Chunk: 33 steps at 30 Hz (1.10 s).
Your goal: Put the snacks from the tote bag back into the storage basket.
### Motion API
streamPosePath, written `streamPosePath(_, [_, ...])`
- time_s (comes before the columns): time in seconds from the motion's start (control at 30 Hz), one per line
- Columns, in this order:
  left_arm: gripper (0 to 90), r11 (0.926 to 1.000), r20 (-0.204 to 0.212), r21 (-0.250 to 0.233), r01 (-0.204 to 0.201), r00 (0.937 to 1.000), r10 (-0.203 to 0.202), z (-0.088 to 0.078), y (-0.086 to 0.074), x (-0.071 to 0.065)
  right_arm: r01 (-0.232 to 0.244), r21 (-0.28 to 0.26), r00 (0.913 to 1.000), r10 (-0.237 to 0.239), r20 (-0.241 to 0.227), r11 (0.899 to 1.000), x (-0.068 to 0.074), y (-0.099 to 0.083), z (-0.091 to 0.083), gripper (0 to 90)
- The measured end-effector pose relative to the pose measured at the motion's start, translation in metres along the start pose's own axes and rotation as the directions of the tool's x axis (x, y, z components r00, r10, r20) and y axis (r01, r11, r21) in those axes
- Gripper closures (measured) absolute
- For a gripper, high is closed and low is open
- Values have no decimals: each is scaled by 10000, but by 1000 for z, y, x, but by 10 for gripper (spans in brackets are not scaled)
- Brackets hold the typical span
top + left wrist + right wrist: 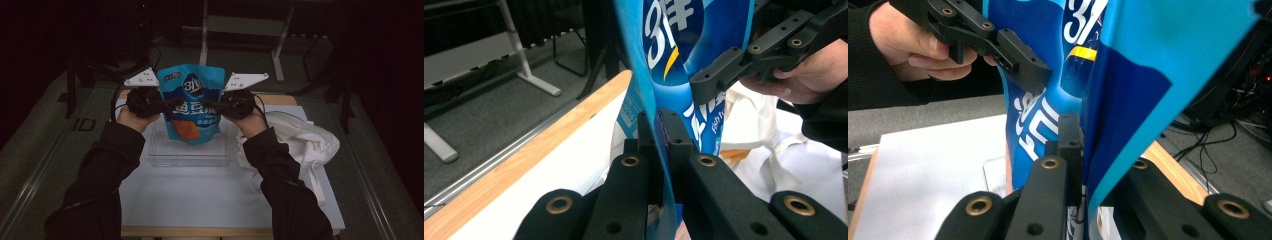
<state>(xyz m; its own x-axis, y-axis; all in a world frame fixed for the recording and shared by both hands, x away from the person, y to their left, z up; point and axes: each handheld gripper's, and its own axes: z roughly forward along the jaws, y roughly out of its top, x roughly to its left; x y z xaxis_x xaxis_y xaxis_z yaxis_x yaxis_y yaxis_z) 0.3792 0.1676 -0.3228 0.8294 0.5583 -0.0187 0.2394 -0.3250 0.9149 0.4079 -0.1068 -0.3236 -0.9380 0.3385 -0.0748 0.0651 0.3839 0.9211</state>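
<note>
Nearest us, two dark sleeves come up from the bottom of the high view. We hold the left gripper and the right gripper facing each other, jaws pointing inward. Both are clamped on the blue snack pouch, one on each side edge, about mid-height.

In the left gripper view, we see our jaws pinching the pouch's thin left edge between the pads. The right gripper bites the far edge, with the right hand behind it. In the right gripper view it's mirrored: our jaws are closed on the pouch's right edge, and the left gripper and left hand sit across.

The pouch hangs upright in the air, white lettering facing us, an orange patch near the bottom. Its lower end sits over the clear plastic tray; we cannot tell whether it touches the tray.

The tray rests on a white sheet covering the wooden table. A white cloth bag lies just right of the tray.

Beyond the table: dark floor and a grey metal stand.
</note>
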Motion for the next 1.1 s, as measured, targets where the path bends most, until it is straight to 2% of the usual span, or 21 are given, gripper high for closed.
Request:
streamPosePath(0.2, [900,9996,35,-41,272,9996,-272,8,-19,7,-101,127,9999,100,56,9999,-2,-15,12,866])
streamPosePath(0.47, [900,9971,202,236,728,9971,-733,18,-42,15,-368,328,9993,367,44,9988,0,-37,29,866])
streamPosePath(0.77, [900,9947,341,751,696,9968,-723,23,-58,14,-882,342,9959,888,-159,9955,4,-60,37,866])
streamPosePath(0.9, [900,9946,510,626,828,9950,-861,24,-66,14,-929,349,9954,937,-191,9951,7,-67,39,866])
streamPosePath(1.1, [899,9949,741,597,809,9936,-852,28,-75,15,-1002,408,9947,1010,-189,9941,9,-75,41,865])
